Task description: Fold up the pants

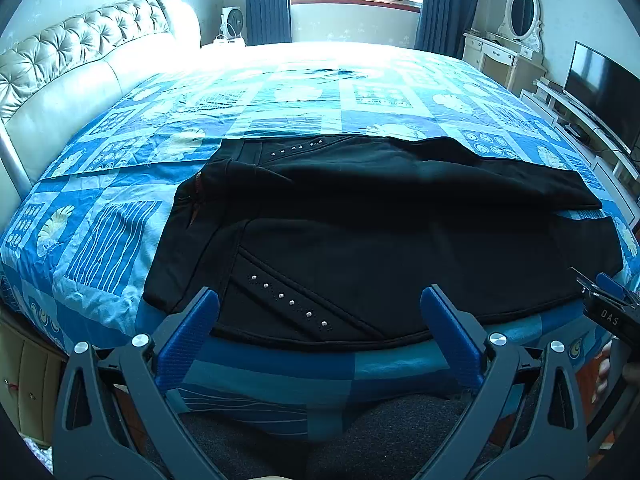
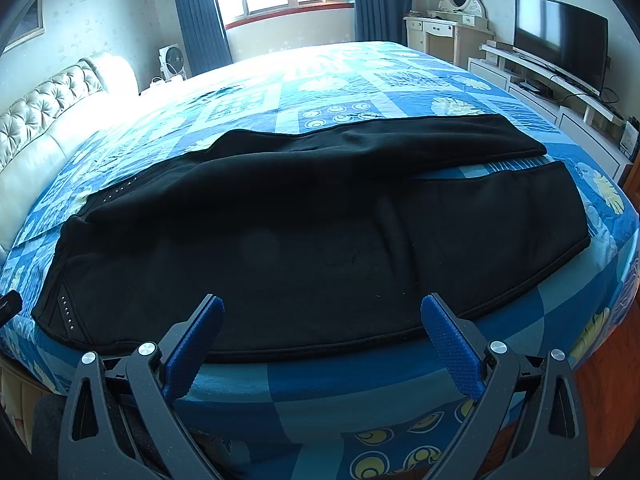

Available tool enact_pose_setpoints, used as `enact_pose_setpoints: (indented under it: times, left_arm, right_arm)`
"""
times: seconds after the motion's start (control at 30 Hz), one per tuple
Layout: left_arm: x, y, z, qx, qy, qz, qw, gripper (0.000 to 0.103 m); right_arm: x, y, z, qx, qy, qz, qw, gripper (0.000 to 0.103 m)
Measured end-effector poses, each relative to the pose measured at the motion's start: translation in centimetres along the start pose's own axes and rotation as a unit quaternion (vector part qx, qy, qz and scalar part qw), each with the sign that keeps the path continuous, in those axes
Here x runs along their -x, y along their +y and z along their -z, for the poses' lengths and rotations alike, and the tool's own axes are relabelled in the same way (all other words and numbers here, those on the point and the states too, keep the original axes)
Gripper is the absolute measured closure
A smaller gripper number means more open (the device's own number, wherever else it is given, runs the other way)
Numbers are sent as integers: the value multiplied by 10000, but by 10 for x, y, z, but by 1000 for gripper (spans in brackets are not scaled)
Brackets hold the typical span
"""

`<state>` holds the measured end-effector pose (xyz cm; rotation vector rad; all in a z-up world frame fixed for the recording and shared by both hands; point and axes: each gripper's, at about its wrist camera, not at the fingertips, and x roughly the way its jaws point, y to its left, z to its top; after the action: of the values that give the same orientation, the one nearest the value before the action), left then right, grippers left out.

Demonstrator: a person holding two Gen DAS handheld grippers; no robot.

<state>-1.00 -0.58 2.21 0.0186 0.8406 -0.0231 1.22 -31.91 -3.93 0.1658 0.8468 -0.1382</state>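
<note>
Both tongs (image 1: 319, 300) (image 2: 322, 308) spread wide, empty — black pants (image 1: 380, 232) flat on bed (image 1: 280, 96).

- we see a pair of black fleece pants (image 2: 304, 240) lying flat across a bed with a blue patchwork-print cover (image 2: 360, 88), waist at the left, legs reaching right.
- our right gripper (image 2: 322, 304), with blue ribbed pads (image 2: 450, 344) on dark arms, hangs spread wide at the pants' near hem, holding nothing.
- a black curved television (image 2: 560, 40) stands at the far right.
</note>
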Motion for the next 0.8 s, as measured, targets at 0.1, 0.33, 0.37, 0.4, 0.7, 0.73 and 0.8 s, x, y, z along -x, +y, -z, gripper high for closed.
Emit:
enact_pose_setpoints:
  times: [0.1, 0.33, 0.37, 0.4, 0.7, 0.73, 0.8]
  left_arm:
    - [0, 0, 0, -4, -6, -15, 10000, 2]
    - [-1, 0, 1, -15, 13, -22, 10000, 2]
    - [-1, 1, 1, -13, 19, -22, 10000, 2]
    - [-2, 1, 1, -8, 22, -29, 10000, 2]
    - [-2, 2, 1, -5, 17, -50, 10000, 2]
    - [-2, 2, 1, -7, 19, -49, 10000, 2]
    - [-2, 2, 1, -5, 12, -49, 10000, 2]
  right_arm:
    - [0, -1, 0, 5, 16, -2, 10000, 5]
    - [-1, -2, 1, 5, 29, -1, 10000, 5]
    - [-1, -2, 1, 4, 31, 3, 10000, 5]
    - [-1, -3, 1, -7, 33, 1, 10000, 5]
    - [0, -4, 2, -57, 36, -17, 10000, 5]
    - [0, -4, 1, -56, 40, -18, 10000, 5]
    - [0, -4, 2, -55, 44, -22, 10000, 5]
